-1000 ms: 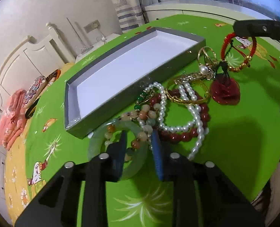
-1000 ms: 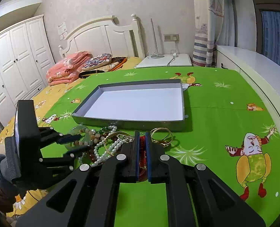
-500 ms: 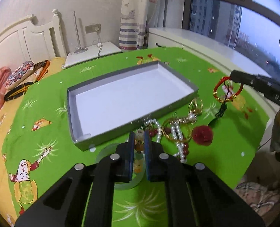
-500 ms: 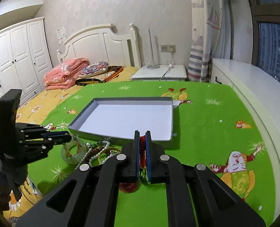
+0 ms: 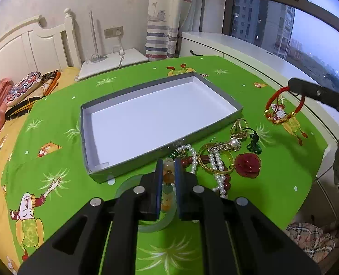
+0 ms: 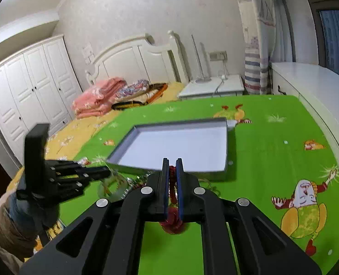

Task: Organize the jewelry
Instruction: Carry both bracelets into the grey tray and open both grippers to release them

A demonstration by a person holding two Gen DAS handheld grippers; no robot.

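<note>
Your left tongs point(image 5: 168, 171) pinch a multicolored bead bracelet point(image 5: 168, 176) above the jewelry pile. Your right tongs point(image 6: 172, 167) pinch the red cord bracelet point(image 5: 281, 107), its ring hanging upright over the tabletop point(image 5: 55, 123), right of the gray tray point(image 5: 215, 120).

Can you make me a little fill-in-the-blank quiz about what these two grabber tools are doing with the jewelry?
1. The right gripper has its fingers shut on a ____ cord bracelet with gold beads.
2. The grey tray on the green cloth holds ____ pieces of jewelry.
3. The left gripper has its fingers shut on a beaded ____.
4. The dark red rose ornament lies ____ the tray.

Missing words: red; no; bracelet; outside
</note>
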